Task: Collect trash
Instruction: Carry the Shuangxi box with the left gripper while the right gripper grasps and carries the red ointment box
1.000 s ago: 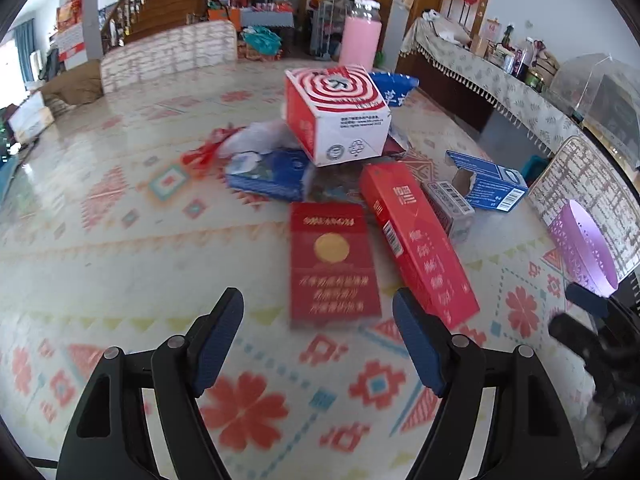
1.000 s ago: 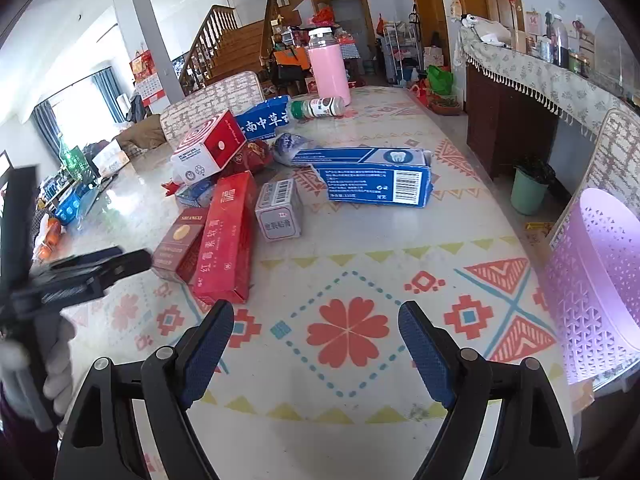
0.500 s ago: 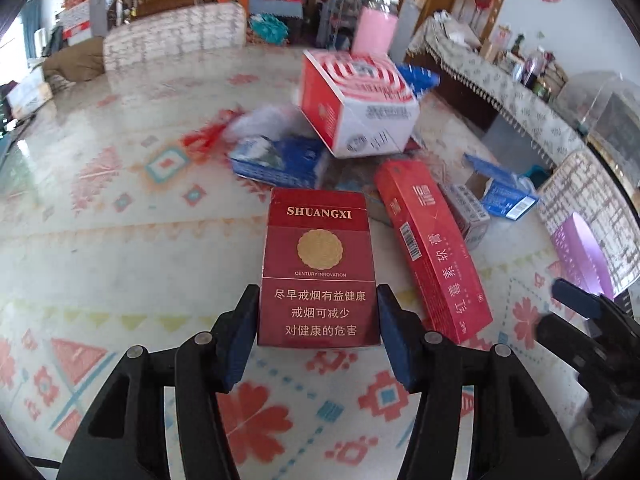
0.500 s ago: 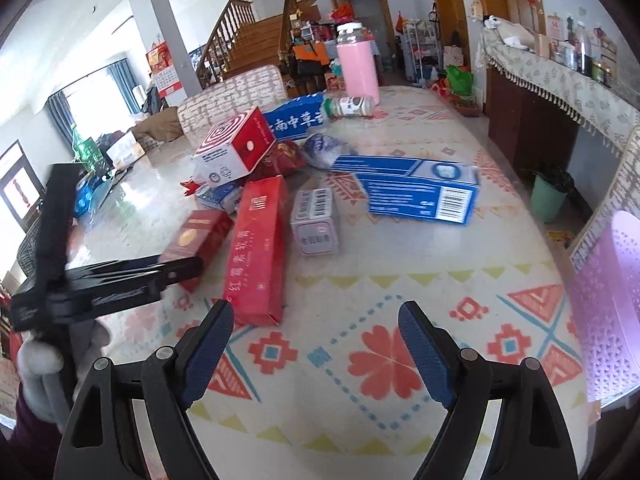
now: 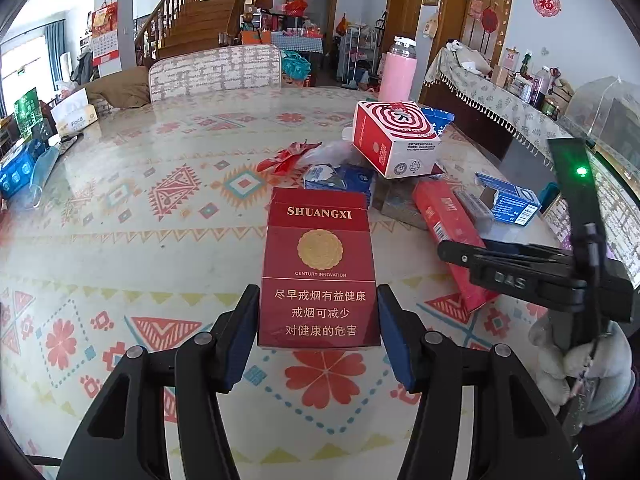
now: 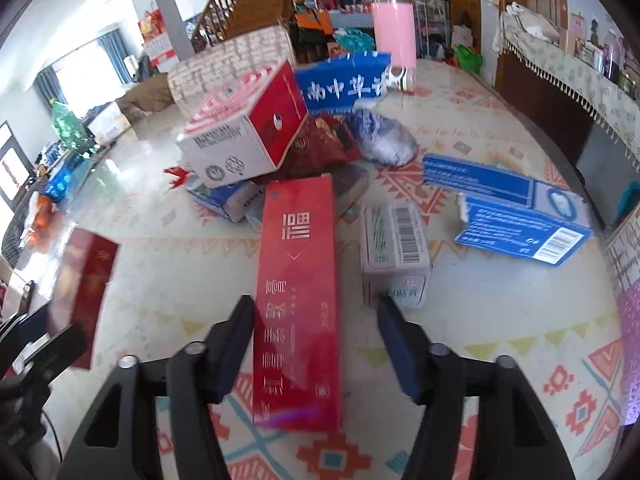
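Our left gripper: fingers closed on a held pack. Our right gripper: fingers apart, low, gripped by our gloved right hand.

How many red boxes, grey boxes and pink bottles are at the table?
Red boxes: 3 (cigarette pack, long carton, spiral box)
Grey box: 1
Pink bottle: 1
Total: 5
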The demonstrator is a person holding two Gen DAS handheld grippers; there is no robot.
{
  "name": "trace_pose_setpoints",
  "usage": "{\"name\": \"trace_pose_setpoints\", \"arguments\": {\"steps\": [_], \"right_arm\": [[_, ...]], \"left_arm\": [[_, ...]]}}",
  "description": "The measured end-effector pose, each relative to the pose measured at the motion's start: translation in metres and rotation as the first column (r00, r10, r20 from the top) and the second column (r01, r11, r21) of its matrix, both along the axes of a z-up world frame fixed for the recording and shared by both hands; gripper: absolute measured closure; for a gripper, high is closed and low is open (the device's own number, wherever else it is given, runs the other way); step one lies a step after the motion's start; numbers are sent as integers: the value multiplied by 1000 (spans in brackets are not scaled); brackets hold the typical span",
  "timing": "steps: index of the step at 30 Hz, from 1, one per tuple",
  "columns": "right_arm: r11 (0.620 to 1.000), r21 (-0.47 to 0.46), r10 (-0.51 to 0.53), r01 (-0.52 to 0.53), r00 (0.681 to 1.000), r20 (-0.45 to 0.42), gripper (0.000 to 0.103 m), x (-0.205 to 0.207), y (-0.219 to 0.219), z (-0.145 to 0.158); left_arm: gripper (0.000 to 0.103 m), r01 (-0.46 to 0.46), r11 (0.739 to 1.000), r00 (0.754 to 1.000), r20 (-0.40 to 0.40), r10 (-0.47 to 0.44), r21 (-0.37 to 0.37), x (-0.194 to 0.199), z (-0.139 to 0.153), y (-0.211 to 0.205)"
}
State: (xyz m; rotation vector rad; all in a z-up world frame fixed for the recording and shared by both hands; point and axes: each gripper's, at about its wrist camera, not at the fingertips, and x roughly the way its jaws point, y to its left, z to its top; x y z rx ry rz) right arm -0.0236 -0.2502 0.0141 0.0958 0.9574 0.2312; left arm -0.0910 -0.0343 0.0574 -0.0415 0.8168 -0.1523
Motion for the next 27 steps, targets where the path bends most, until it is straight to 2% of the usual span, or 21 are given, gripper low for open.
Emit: {"name": "trace_pose_setpoints", "arguments": {"steps": [1,5,13,18,21,27], "right_arm": [[1000,1,-5,5,1000,-2,60,0,1,-1],[999,52,0,0,1000,-5,60,-11,-1,5],[996,91,-11,5,997,70,60,-61,-27,31],[991,107,-90,78,990,113,60,-95,-74,46],[983,116,-160,144,977,139,60,-115,-115,56],[942,131,-329,309,928,174,60,-146,-206,72]], "left_arm": [[47,-3,1000,1000,0,3,-2,0,0,1],[47,-7,1000,1000,0,7,-7,-5,1,5],[47,40,999,999,21,-39,-30,-23,16,-10],[47,137,989,990,35,-135,-47,-31,30,-47],[47,215,975,976,40,-213,-58,-33,39,-78],[47,374,922,928,26,-373,-100,-21,51,-157]]}}
